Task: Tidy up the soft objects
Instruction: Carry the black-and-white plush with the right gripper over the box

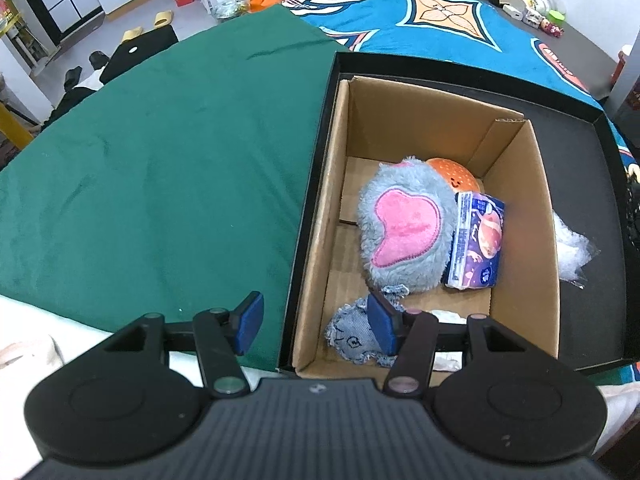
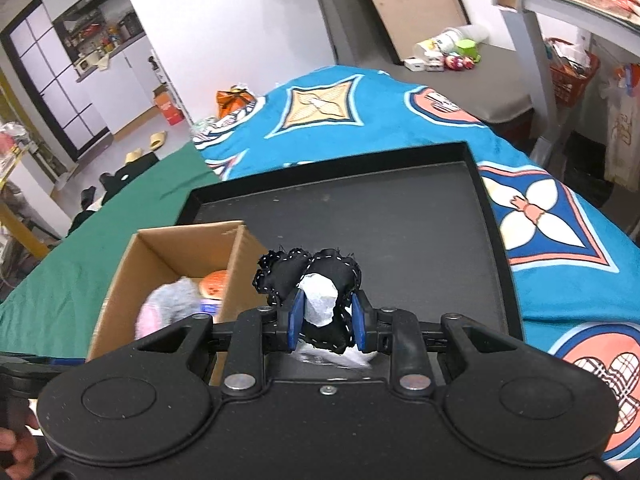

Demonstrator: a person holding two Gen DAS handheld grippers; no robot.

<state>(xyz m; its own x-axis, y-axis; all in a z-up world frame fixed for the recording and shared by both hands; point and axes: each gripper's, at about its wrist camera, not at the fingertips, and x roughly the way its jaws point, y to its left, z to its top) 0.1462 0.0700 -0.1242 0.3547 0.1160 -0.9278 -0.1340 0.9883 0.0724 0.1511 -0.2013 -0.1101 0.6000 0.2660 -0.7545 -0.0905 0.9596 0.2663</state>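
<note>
On the bed's black tray [image 2: 496, 240], our right gripper [image 2: 325, 320] pinches a black plush [image 2: 288, 272]; we should clear the cardboard box [image 2: 232, 264] wall before releasing, left gripper [image 1: 316, 322] spread empty.

Bright, even indoor light; strong fisheye bending at edges, slight motion blur.

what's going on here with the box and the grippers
A person is sorting soft things into a cardboard box that sits in a black tray. The right gripper is shut on a small black stitched plush above the tray. The left gripper hangs open over the box's near corner, where a grey plush, a tissue pack and a denim piece lie.
</note>
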